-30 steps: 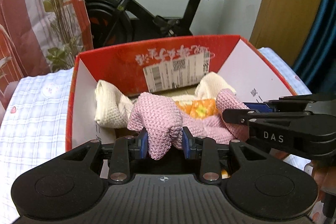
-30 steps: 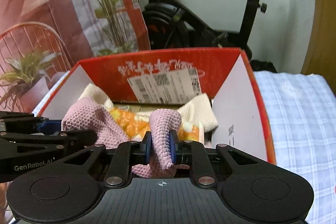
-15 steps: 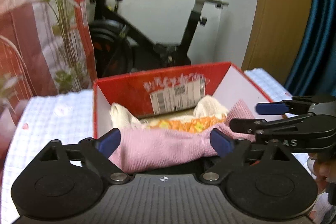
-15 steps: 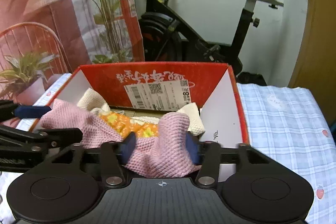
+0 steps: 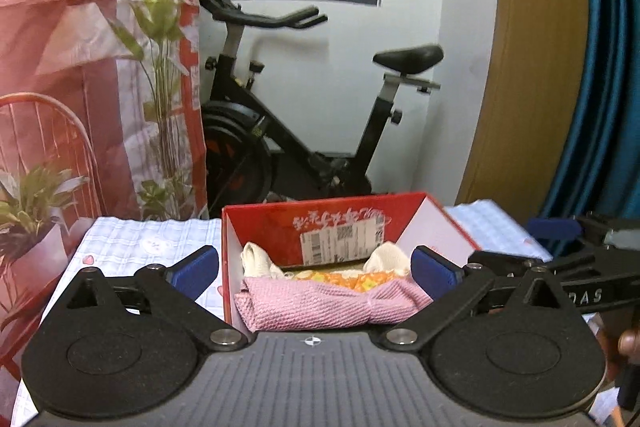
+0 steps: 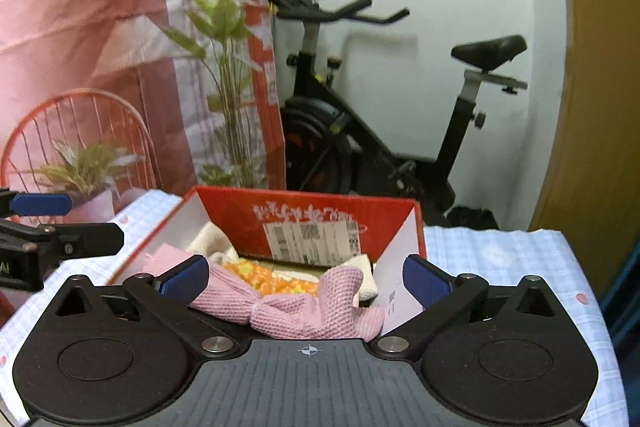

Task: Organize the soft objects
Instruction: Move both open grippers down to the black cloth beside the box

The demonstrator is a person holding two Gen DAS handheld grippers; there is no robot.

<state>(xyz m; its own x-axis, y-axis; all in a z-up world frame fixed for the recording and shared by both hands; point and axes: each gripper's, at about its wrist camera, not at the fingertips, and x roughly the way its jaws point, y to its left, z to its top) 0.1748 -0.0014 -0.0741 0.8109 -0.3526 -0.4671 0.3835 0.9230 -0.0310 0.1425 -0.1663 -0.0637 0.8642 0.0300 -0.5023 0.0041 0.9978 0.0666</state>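
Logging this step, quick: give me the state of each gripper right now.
Left gripper: open, holding nothing; the pink knit cloth lies in the red box.
Right gripper: open, holding nothing.

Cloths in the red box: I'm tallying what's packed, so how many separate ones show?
3, though more may lie hidden beneath. The pink knit cloth drapes over the near edge, the orange floral cloth sits behind it, and the cream cloth lies at the back of the red box.

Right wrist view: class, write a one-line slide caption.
Open right gripper above a pink knitted cloth draped over the red box.
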